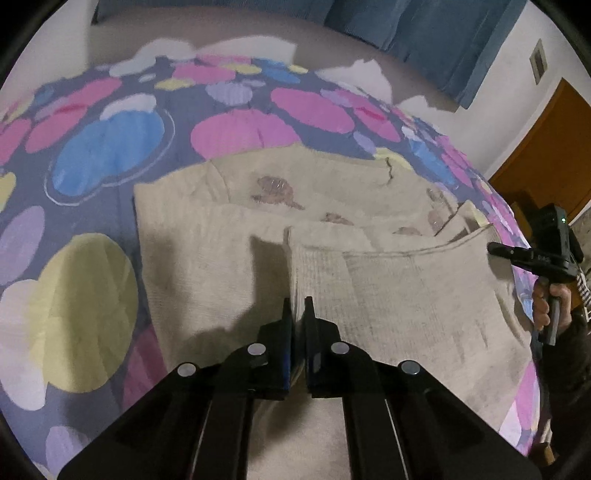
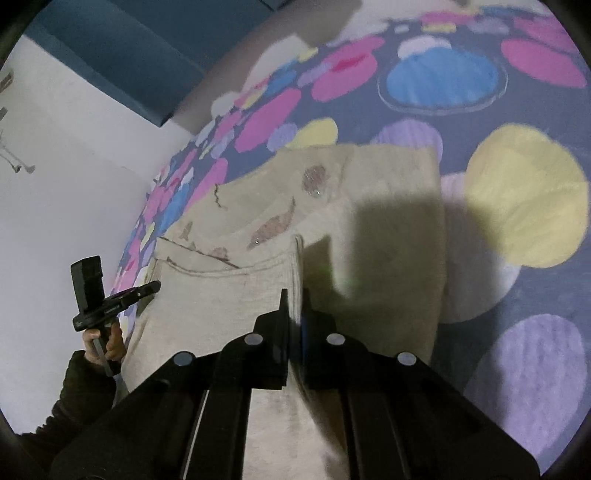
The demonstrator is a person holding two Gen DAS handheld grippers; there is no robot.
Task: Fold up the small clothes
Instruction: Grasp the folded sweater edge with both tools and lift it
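Observation:
A beige knit sweater (image 1: 406, 295) with brown animal patches lies partly folded on a blanket with coloured circles (image 1: 110, 147). In the left wrist view my left gripper (image 1: 297, 306) is shut on a raised fold of the sweater, with cloth pinched between its pads. My right gripper (image 1: 495, 249) shows at the sweater's right edge, held by a hand (image 1: 546, 306). In the right wrist view the right gripper (image 2: 293, 299) is shut on the sweater (image 2: 229, 302) along a lifted edge. The left gripper (image 2: 155, 286) sits at the garment's far left corner.
The blanket (image 2: 517, 192) covers a bed and reaches well beyond the sweater on every side. A blue curtain (image 1: 424, 22) hangs behind the bed. A brown wooden door (image 1: 546, 147) stands at the right, and a white wall (image 2: 74, 166) runs beside the bed.

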